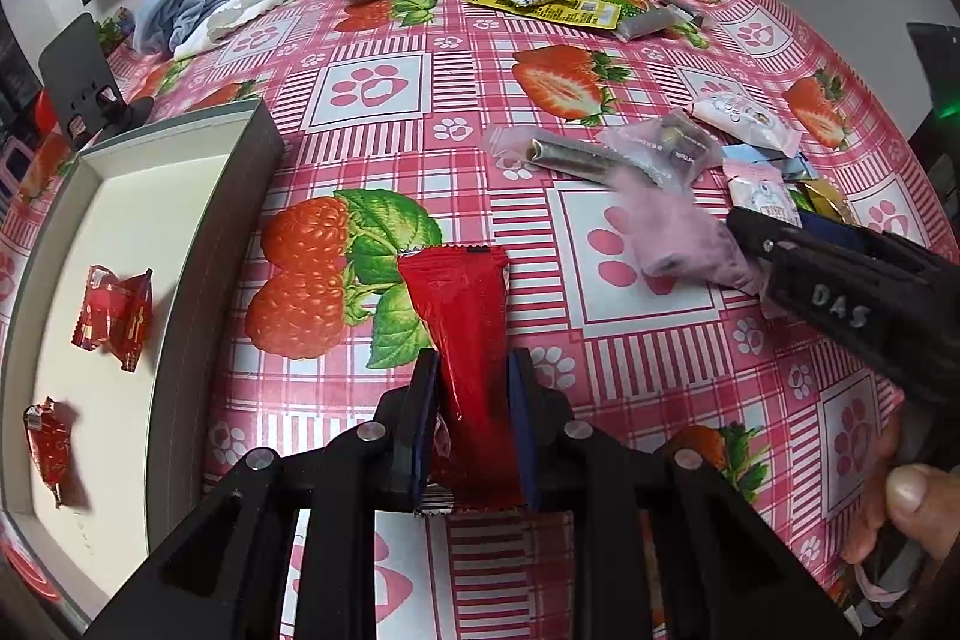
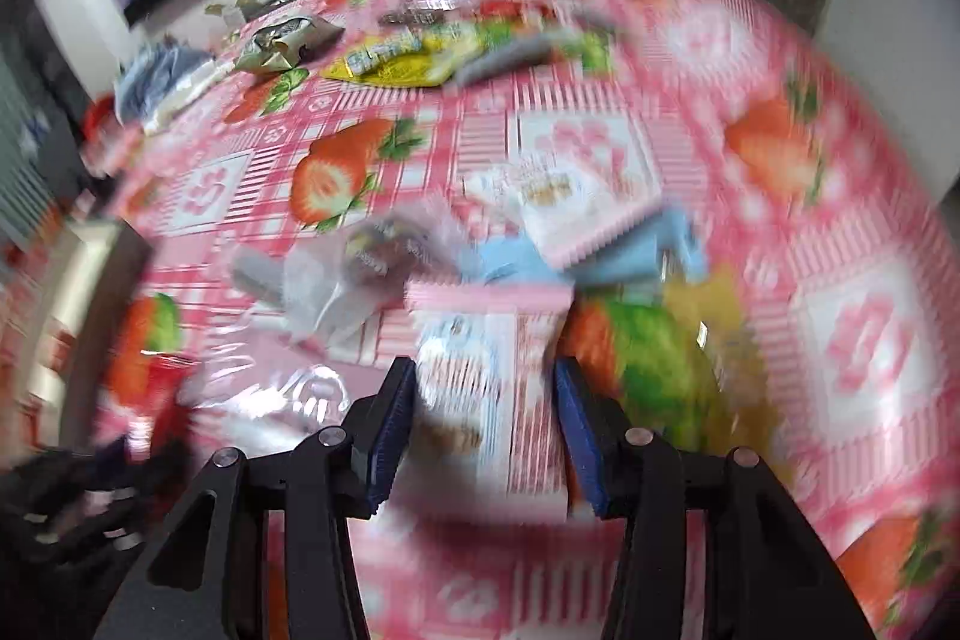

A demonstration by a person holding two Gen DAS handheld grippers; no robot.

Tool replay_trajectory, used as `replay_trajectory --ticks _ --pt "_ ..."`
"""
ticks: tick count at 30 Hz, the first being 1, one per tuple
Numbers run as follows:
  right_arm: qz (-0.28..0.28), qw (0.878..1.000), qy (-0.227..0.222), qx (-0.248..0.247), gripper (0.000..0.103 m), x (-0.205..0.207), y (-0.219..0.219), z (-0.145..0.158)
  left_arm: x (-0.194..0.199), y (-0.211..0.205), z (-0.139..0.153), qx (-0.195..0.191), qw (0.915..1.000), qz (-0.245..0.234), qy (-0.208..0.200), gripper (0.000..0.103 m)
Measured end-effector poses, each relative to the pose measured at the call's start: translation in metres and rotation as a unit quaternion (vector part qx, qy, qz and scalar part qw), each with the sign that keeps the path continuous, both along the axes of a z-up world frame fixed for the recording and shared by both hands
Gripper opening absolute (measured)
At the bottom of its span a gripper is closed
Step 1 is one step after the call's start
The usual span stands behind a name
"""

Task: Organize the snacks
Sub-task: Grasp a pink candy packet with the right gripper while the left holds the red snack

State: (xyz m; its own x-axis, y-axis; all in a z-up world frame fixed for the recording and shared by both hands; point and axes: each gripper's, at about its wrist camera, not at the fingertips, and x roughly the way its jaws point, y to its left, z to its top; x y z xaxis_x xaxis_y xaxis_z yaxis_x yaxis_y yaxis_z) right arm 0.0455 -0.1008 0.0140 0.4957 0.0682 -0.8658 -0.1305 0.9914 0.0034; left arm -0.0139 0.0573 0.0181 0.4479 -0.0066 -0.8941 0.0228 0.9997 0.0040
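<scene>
While your left gripper point(image 1: 471, 382) has its fingers clamped on the red snack packet point(image 1: 462, 316), you hold it low over the surface point(image 1: 372, 196) beside the white tray point(image 1: 120, 232), likely to join the two red packets point(image 1: 114, 316) already lying there. Your right gripper point(image 2: 483, 400) has its fingers apart around a pink-and-white packet point(image 2: 492, 358); through the blur, I cannot tell whether the pads touch it. Just beyond lies the near pile of mixed snacks point(image 1: 678, 142), and further back a yellow packet point(image 1: 552, 4) among the far heap, all still unsorted.
</scene>
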Motion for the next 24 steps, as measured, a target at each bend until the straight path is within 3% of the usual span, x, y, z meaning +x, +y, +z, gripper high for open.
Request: replay_trajectory --ticks 1,4,7,12,15,16,17,19,22,24 --pt "-0.002 1.000 0.001 0.005 0.042 -0.003 -0.001 0.001 -0.001 0.001 0.000 0.000 1.0000 0.000 0.003 0.026" --pt "-0.003 0.999 -0.010 0.034 0.042 -0.025 -0.012 0.009 -0.013 0.004 0.002 -0.010 0.9999 0.000 0.011 0.025" --pt "-0.009 0.998 -0.011 0.062 0.042 -0.055 -0.026 0.014 -0.031 0.001 0.001 0.004 0.9999 -0.014 0.001 0.025" --pt "-0.015 0.999 0.002 0.043 0.042 -0.095 -0.036 0.005 -0.053 0.006 0.000 -0.001 0.9997 -0.025 -0.008 0.024" --pt "0.006 1.000 -0.001 0.009 0.051 -0.095 -0.024 0.002 -0.053 0.010 0.000 -0.016 0.9996 -0.020 -0.007 0.025" --pt "0.007 1.000 0.005 0.005 0.062 -0.093 -0.021 0.002 -0.053 0.010 0.000 -0.018 0.9996 -0.019 -0.007 0.025" --pt "0.004 1.000 0.005 0.013 0.066 -0.094 -0.023 0.002 -0.054 0.011 0.000 -0.020 0.9996 -0.019 -0.007 0.025" --pt "-0.011 0.999 0.006 0.040 0.066 -0.095 -0.031 0.002 -0.056 0.014 0.000 -0.026 0.9995 -0.019 -0.008 0.025" --pt "-0.032 0.999 -0.006 0.035 0.066 -0.101 -0.039 0.008 -0.057 0.020 0.000 -0.033 0.9993 -0.016 -0.008 0.025" --pt "0.004 0.999 -0.038 0.032 0.066 -0.110 -0.032 0.023 -0.057 0.021 0.000 -0.035 0.9992 -0.017 -0.009 0.025"
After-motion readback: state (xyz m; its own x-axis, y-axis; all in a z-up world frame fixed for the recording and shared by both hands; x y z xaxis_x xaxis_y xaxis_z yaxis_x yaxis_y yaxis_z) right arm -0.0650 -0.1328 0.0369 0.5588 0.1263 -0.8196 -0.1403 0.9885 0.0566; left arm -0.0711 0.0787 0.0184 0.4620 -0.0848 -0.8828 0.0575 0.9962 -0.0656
